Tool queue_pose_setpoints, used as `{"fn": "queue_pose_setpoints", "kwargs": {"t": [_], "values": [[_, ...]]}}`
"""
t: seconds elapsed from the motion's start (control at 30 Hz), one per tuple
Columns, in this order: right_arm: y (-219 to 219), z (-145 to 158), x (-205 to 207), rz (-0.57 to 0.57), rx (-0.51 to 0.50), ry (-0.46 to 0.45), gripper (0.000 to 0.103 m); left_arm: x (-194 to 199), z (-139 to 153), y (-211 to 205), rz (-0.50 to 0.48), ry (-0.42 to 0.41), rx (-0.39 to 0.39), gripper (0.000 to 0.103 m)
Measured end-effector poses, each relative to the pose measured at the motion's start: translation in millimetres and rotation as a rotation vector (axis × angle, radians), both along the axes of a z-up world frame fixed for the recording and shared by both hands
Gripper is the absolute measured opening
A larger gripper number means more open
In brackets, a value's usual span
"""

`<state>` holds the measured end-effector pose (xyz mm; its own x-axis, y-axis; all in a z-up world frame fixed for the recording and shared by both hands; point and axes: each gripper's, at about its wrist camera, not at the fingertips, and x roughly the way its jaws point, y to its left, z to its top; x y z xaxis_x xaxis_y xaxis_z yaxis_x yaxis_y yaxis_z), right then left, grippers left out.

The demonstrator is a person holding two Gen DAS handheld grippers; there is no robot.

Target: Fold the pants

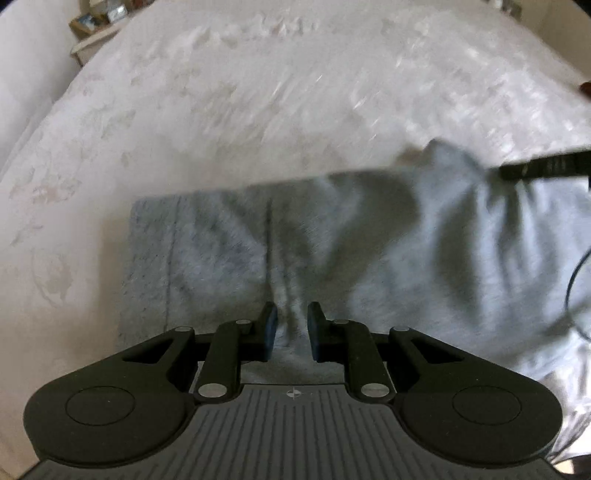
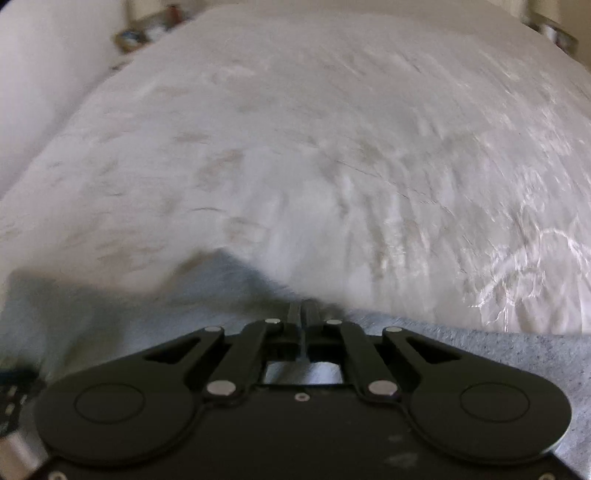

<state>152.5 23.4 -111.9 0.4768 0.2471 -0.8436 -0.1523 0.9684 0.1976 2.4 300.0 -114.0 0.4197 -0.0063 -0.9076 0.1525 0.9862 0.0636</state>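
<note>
Grey pants [image 1: 258, 251] lie on a white patterned bedspread [image 1: 258, 110]. In the left wrist view my left gripper [image 1: 291, 326] is partly open just above the cloth, holding nothing. The right gripper [image 1: 496, 171] enters from the right, shut on a pulled-up fold of the pants. In the right wrist view my right gripper [image 2: 303, 314] is shut, with the grey pants [image 2: 221, 280] bunched at its tips. Both views are motion-blurred.
The bedspread [image 2: 332, 147] fills most of both views. A bedside shelf with small items [image 1: 92, 26] stands at the far left corner. A black cable [image 1: 572, 280] loops at the right edge.
</note>
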Motion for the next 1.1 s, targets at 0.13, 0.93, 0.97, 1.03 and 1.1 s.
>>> {"fn": "queue_pose_setpoints", "kwargs": {"t": [0.13,0.93,0.97,1.03,1.1], "values": [[4.2,15.2,-46.2,0.083,0.059,0.026,0.007,-7.9,0.6,-18.2,-0.07,0.006,-0.058,0.018],[-102.1,29.9,-99.9,-0.254,0.035,0.032,0.013,54.9,-0.9,-155.4,-0.307,-0.041,-0.124,0.018],[-109.2,29.8,-100.8,-0.265,0.028,0.03,0.013,56.2,-3.7,-165.8,-0.319,-0.039,-0.12,0.018],[-121.9,29.0,-101.5,-0.296,0.02,0.031,0.013,58.0,-9.5,-183.4,-0.331,-0.035,-0.114,0.018],[-144.8,23.8,-102.5,-0.325,0.011,0.025,0.015,62.0,-19.1,-199.3,-0.324,-0.025,-0.094,0.018]]}}
